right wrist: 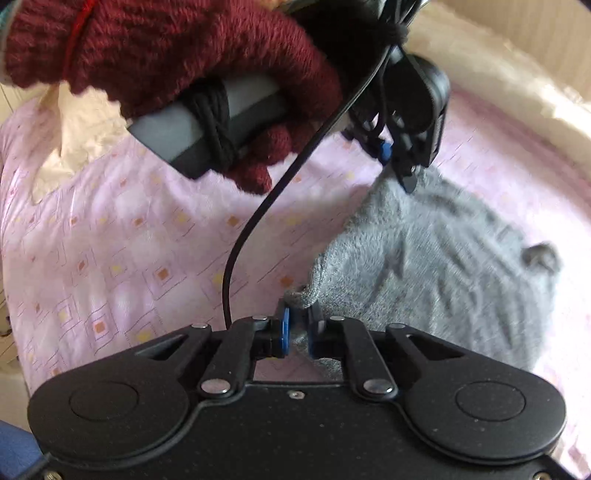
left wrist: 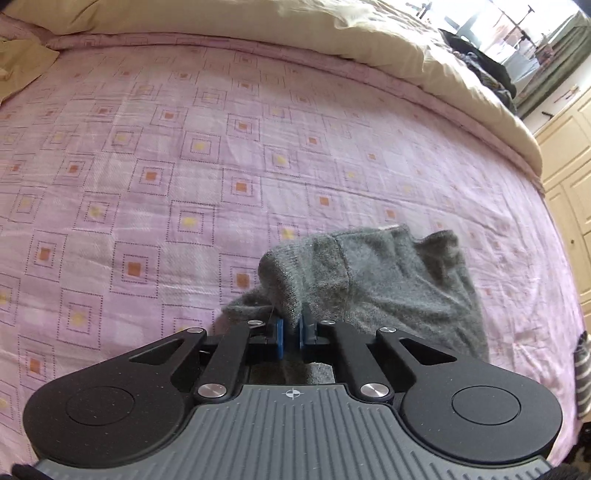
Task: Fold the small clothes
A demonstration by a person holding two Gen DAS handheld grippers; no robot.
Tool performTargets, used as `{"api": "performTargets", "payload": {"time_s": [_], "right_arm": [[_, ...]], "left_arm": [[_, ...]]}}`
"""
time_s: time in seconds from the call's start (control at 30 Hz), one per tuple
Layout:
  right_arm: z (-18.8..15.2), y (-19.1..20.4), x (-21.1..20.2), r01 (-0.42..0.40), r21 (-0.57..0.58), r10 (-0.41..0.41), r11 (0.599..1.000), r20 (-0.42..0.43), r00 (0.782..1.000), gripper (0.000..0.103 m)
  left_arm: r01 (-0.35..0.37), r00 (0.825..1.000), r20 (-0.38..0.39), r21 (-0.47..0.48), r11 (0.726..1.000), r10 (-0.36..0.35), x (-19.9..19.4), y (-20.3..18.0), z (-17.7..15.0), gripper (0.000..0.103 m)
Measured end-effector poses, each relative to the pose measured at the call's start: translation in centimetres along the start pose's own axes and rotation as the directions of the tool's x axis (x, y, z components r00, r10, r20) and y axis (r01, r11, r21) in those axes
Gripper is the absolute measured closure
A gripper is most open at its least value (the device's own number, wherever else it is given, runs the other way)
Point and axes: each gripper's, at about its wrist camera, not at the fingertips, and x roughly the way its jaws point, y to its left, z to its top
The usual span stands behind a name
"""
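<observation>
A small grey fuzzy knit garment (left wrist: 388,284) lies rumpled on the pink patterned bedspread (left wrist: 184,166). In the left wrist view my left gripper (left wrist: 291,328) is shut on a raised fold of its near edge, the cloth pinched between the blue pads. In the right wrist view the same grey garment (right wrist: 443,266) spreads to the right, and my right gripper (right wrist: 297,328) is shut on its near corner. The left gripper (right wrist: 399,162), held by a hand in a dark red knit glove (right wrist: 184,55), grips the garment's far corner. A dark button (right wrist: 541,256) shows on the cloth.
A cream duvet (left wrist: 295,26) is bunched along the far side of the bed. Cream cabinets (left wrist: 569,155) stand at the right past the bed's edge. A black cable (right wrist: 258,229) hangs from the left gripper across the right wrist view. Dark clothes (left wrist: 480,66) lie by the window.
</observation>
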Motion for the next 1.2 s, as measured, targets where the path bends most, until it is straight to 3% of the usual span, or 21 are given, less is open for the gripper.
{"api": "performTargets", "payload": {"time_s": [0.1, 0.17, 0.23, 0.3, 0.4, 0.53, 0.67, 0.77, 0.83, 0.93, 1.03, 1.2], "right_arm": [[-0.3, -1.4, 0.9, -0.017, 0.078, 0.019, 0.997, -0.02, 1.0, 0.071], [-0.5, -2.8, -0.5, -0.04, 0.146, 0.036, 0.989, 0.031, 0.999, 0.06], [-1.5, -4.6, -3.0, -0.063, 0.205, 0.044, 0.977, 0.098, 0.994, 0.045], [-2.2, -6.4, -5.0, -0.07, 0.262, 0.032, 0.963, 0.146, 0.989, 0.037], [-3.6, -9.5, -7.2, -0.054, 0.349, -0.011, 0.936, 0.184, 0.983, 0.036], [-4.4, -13.5, -8.2, 0.001, 0.45, -0.097, 0.893, 0.19, 0.977, 0.035], [-4.9, -16.5, -7.3, 0.042, 0.54, -0.163, 0.841, 0.177, 0.971, 0.035], [-4.9, -18.2, -7.1, 0.051, 0.584, -0.19, 0.81, 0.179, 0.965, 0.035], [-4.4, -18.5, -7.1, 0.036, 0.583, -0.181, 0.811, 0.193, 0.964, 0.035], [-3.4, -18.1, -7.0, -0.018, 0.539, -0.128, 0.842, 0.232, 0.964, 0.035], [-2.0, -17.5, -6.0, -0.075, 0.49, -0.056, 0.869, 0.247, 0.967, 0.035], [-0.4, -18.1, -2.1, -0.07, 0.441, -0.008, 0.895, 0.173, 0.985, 0.035]], "left_arm": [[-0.027, 0.997, -0.072, -0.022, 0.999, 0.025, 2.0, 1.2, -0.3, 0.093], [-0.026, 0.998, -0.059, -0.02, 0.999, 0.025, 1.9, 1.4, -0.2, 0.089], [-0.041, 0.999, -0.032, 0.001, 0.999, 0.041, 0.8, 0.9, -0.1, 0.069], [-0.065, 0.998, 0.02, 0.05, 0.997, 0.064, -0.8, 0.2, -0.1, 0.064], [-0.08, 0.993, 0.099, 0.086, 0.993, 0.071, -3.5, -1.0, -0.3, 0.054], [-0.048, 0.984, 0.177, 0.082, 0.996, 0.033, -6.0, -2.8, -1.0, 0.045], [-0.02, 0.985, 0.171, 0.12, 0.993, -0.001, -5.4, -5.1, -3.0, 0.045], [-0.002, 0.993, 0.116, 0.163, 0.987, -0.018, -3.8, -6.3, -5.1, 0.045], [0.008, 0.996, 0.086, 0.197, 0.98, -0.026, -2.6, -6.7, -6.5, 0.045], [-0.035, 0.999, 0.018, 0.236, 0.971, 0.031, -0.4, -6.3, -8.2, 0.045], [-0.027, 0.999, 0.026, 0.216, 0.976, 0.022, 0.2, -5.2, -8.8, 0.038], [-0.02, 1.0, 0.012, 0.217, 0.976, 0.018, 0.4, -5.0, -8.5, 0.035]]}}
